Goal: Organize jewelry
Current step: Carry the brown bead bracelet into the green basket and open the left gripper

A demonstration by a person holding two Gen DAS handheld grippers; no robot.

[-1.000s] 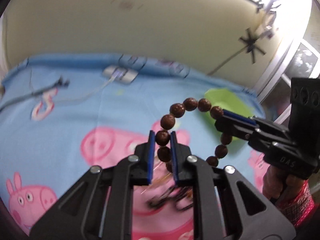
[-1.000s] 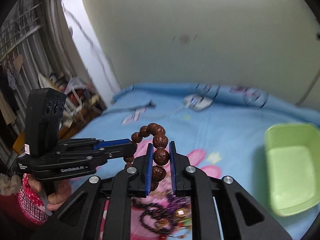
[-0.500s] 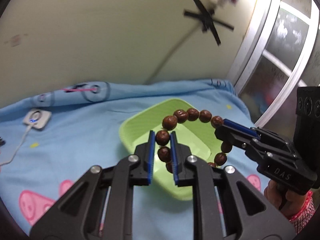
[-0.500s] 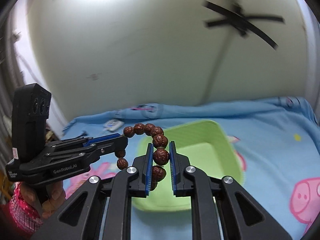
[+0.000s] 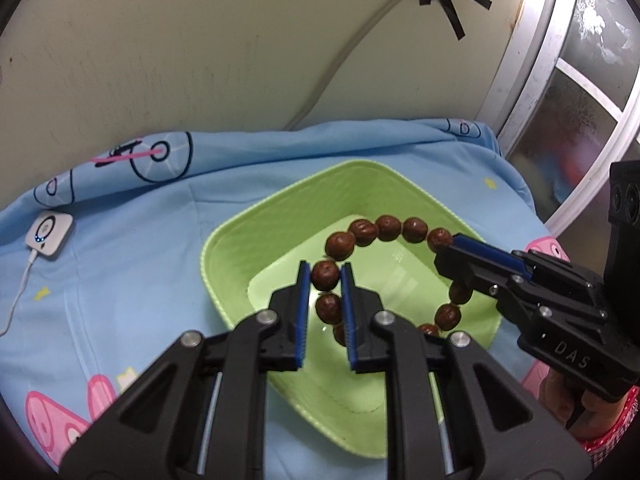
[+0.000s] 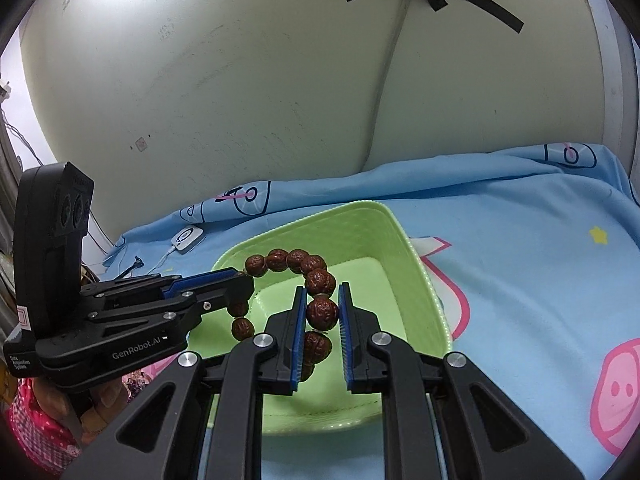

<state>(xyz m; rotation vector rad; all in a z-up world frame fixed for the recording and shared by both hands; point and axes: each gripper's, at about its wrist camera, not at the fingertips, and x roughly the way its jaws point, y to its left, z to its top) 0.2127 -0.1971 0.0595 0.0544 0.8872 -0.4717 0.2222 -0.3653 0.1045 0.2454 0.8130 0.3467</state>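
Observation:
A bracelet of large brown wrinkled beads [image 5: 386, 228] [image 6: 296, 258] hangs stretched between both grippers, over the hollow of a light green plastic tray [image 5: 224, 240] [image 6: 400, 232]. My left gripper [image 5: 324, 274] is shut on one bead on the loop's left side; in the right wrist view that left gripper [image 6: 246, 282] comes in from the left. On the opposite side of the loop, my right gripper [image 6: 322, 300] is shut on a bead, and it [image 5: 444, 258] enters the left wrist view from the right. Whether the lowest beads touch the tray floor I cannot tell.
The tray lies on a blue sheet with pink cartoon prints [image 5: 120, 280] [image 6: 540, 300]. A small white device with a cable [image 5: 50, 234] [image 6: 187, 238] lies far left. A cream wall stands right behind; a window frame [image 5: 560, 120] is at the right. A person's hands [image 5: 568, 404] [image 6: 100, 396] hold the grippers.
Both grippers carried the bracelet sideways from above the pink print and a pile of jewellery to above the green tray, and sank a little. Both grips are unchanged.

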